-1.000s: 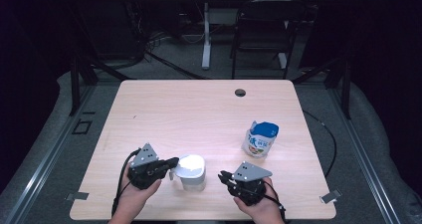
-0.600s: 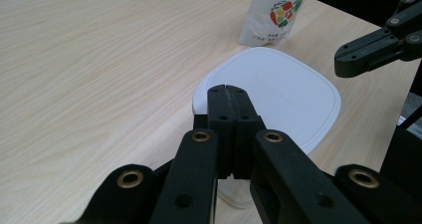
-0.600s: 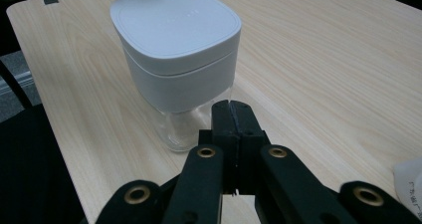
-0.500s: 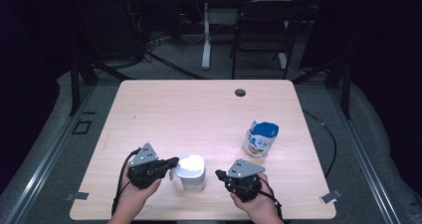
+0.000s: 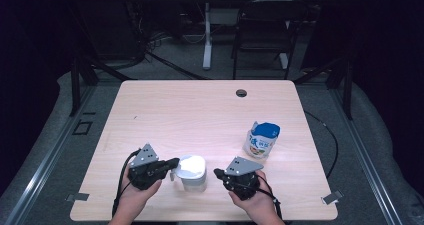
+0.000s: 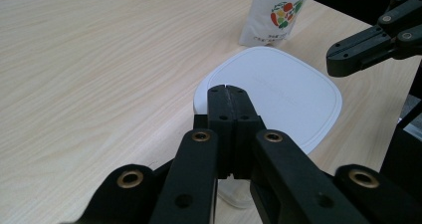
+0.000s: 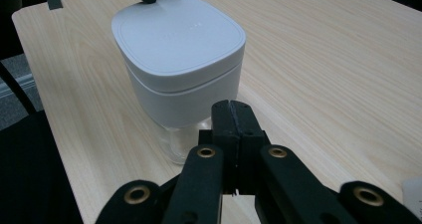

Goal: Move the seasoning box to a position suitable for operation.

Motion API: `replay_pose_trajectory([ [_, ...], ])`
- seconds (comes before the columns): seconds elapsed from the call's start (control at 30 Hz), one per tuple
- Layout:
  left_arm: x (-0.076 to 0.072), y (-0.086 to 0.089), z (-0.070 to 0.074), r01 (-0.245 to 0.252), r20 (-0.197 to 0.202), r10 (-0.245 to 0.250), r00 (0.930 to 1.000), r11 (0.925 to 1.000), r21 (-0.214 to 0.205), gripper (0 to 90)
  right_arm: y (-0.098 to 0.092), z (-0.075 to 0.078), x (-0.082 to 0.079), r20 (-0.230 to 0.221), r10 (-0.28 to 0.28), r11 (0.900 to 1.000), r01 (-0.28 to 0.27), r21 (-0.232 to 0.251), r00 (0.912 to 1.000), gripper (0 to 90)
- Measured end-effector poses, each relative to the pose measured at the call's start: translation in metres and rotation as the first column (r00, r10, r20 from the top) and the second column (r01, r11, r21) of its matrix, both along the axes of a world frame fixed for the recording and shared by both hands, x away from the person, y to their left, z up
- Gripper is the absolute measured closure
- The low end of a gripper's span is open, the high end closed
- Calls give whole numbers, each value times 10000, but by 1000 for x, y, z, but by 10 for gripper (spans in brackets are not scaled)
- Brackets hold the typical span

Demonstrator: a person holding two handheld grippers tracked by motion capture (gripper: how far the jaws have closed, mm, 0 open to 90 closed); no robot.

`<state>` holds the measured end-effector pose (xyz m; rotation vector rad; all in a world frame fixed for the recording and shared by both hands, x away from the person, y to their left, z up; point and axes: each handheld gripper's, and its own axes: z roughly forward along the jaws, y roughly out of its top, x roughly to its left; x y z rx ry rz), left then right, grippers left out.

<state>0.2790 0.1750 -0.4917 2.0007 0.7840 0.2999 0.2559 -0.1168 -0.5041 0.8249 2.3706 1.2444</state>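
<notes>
A: Standing upright near the front edge of the pale wooden table (image 5: 165, 110), long axis vertical, is the white square-lidded plastic jar (image 5: 192, 171).

B: My left gripper (image 5: 170, 163) rests its clenched, empty jaws on the lid's rim. My right gripper (image 5: 218, 173), likewise clenched, sits just beside it.

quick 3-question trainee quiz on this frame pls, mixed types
1. True or false: the left gripper has its jaws shut, with its tip at the edge of the white-lidded container.
2. Which stands farther from the person: A) the container, B) the blue-topped pouch?
3. The right gripper has its jaws ____, holding nothing.

Key: 1 true; 2 B; 3 shut.
</notes>
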Motion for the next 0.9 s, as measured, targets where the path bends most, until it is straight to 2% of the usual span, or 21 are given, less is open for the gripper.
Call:
replay_pose_trajectory([
  [0.7,0,2,0,-30,2,30,10000,10000,-18,900,14,-4,6,-1,391,9992,-391,-78,9992,900],
  [0.9,0,1,-1,-55,8,56,10000,10000,-41,900,20,-6,7,-50,501,9984,-503,-255,9987,900],
])
